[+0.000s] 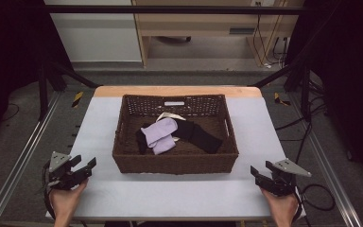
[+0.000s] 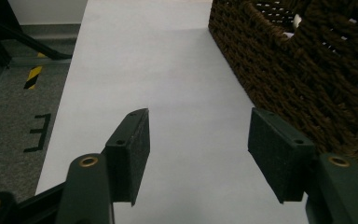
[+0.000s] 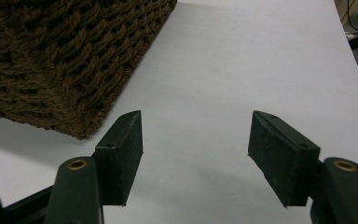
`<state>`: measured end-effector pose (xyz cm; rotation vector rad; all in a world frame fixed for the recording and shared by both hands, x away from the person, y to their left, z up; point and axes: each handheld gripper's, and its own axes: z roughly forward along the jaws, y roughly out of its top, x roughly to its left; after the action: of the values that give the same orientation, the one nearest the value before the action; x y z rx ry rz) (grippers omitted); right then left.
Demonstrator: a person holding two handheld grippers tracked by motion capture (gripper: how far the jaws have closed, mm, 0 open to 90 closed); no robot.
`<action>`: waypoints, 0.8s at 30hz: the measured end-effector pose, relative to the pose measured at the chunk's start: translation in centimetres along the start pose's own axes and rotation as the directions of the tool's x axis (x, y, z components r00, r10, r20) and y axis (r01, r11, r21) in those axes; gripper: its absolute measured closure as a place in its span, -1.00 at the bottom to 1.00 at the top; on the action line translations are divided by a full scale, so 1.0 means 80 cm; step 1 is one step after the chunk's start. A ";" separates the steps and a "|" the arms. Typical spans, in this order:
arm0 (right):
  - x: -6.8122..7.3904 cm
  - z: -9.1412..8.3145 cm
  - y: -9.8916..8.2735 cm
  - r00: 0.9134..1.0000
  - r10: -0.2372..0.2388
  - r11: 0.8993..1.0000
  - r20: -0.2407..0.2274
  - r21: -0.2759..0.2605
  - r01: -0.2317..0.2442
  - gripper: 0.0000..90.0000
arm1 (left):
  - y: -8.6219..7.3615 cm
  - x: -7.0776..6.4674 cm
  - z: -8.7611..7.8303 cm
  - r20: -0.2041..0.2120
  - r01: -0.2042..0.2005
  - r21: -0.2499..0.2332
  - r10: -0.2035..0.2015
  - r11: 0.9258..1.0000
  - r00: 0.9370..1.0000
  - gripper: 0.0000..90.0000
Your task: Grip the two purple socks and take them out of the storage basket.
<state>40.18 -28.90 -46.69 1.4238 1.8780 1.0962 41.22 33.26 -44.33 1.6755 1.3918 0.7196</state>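
In the high view, socks [image 1: 163, 135] fill the basket [image 1: 175, 163]; both tools [image 1: 86, 166] [image 1: 260, 174] spread, empty.

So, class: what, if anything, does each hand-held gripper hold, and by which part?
Nothing: the left hand-held gripper and right hand-held gripper are open beside the basket.

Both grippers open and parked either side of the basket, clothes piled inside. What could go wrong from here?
1. The lilac cloth lies over the black garment; a grab at one could drag both.
2. The woven basket has tall walls; the left gripper or right gripper coming in low may knock it across the table.
3. A white strap lies beside the pile and might snag a jaw.
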 end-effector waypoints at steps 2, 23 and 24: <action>0.000 0.000 0.000 1.000 -0.006 1.000 0.001 -0.004 0.006 -0.22 | 0.001 0.000 -0.001 0.008 0.004 0.001 -0.004 1.000 1.000 -0.15; 0.003 -0.002 0.001 1.000 -0.027 1.000 -0.001 -0.006 0.027 -0.25 | 0.039 -0.021 -0.025 0.074 -0.015 -0.050 0.018 0.999 0.997 -0.19; 0.003 -0.002 0.001 1.000 -0.027 1.000 -0.001 -0.006 0.027 -0.25 | 0.039 -0.021 -0.025 0.074 -0.015 -0.050 0.018 0.999 0.997 -0.19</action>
<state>40.04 -28.72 -46.58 1.3914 1.8882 1.0892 40.78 31.96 -40.52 1.6602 1.2994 0.6885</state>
